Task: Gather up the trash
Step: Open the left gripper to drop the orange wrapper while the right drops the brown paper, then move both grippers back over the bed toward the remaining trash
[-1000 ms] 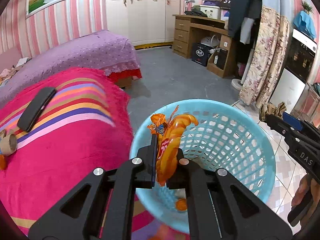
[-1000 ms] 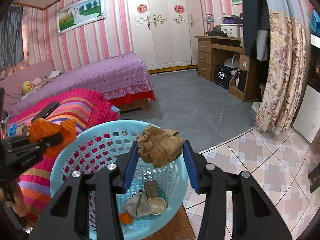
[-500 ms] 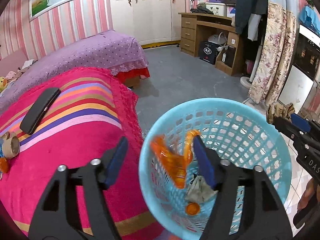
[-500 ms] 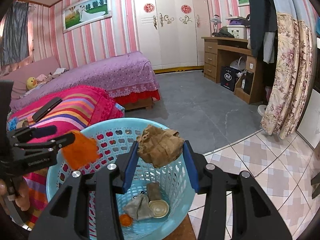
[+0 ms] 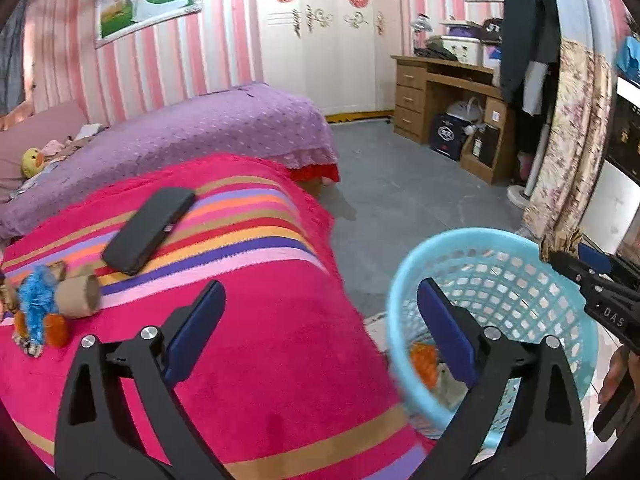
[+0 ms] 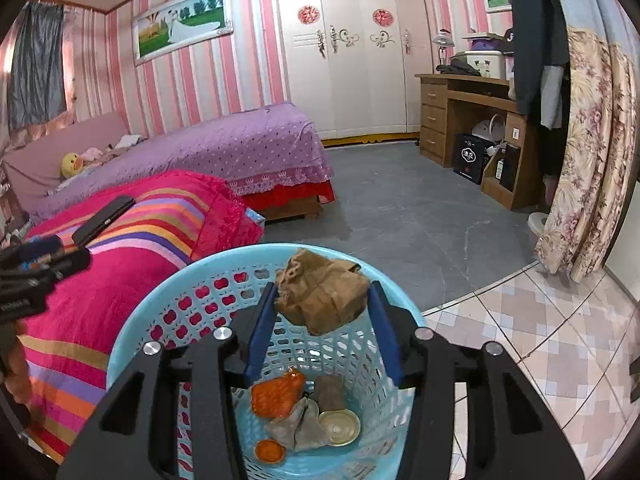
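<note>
Left wrist view. The room has pink-striped walls, a white wardrobe (image 5: pixel 320 36), a wooden desk (image 5: pixel 448 92) and a grey floor (image 5: pixel 400 200). A bed with a purple spread (image 5: pixel 208 128) stands behind a nearer bed under a pink striped blanket (image 5: pixel 260 320). On the blanket lie a black phone (image 5: pixel 150 229), a cardboard tube (image 5: pixel 78 295), a blue fuzzy scrap (image 5: pixel 35 298) and a small orange piece (image 5: pixel 56 331), the last three close together near the left edge. The left hand-held gripper (image 5: pixel 320 316) is spread wide with nothing between its blue pads, hanging over the blanket's edge beside the blue basket (image 5: pixel 404 308). The basket stands at the foot of the bed; an orange wrapper (image 5: pixel 425 362) shows on its bottom. The right hand-held gripper (image 5: pixel 560 254) enters at the right, above the basket's far rim.

Right wrist view. The same room: wardrobe (image 6: pixel 352 48), desk (image 6: pixel 464 108), floral curtain (image 6: pixel 592 160), grey floor meeting patterned tiles (image 6: pixel 560 340). The right hand-held gripper (image 6: pixel 322 304) pinches a crumpled brown paper bag (image 6: pixel 322 296) above the basket (image 6: pixel 132 344). Inside the basket lie the orange wrapper (image 6: pixel 276 396), an orange cap (image 6: pixel 269 451), a grey crumpled wrapper (image 6: pixel 298 426), a round metal lid (image 6: pixel 339 427) and a brown tube (image 6: pixel 330 392). The left hand-held gripper (image 6: pixel 52 258) is at the left edge, over the striped blanket (image 6: pixel 120 280).
</note>
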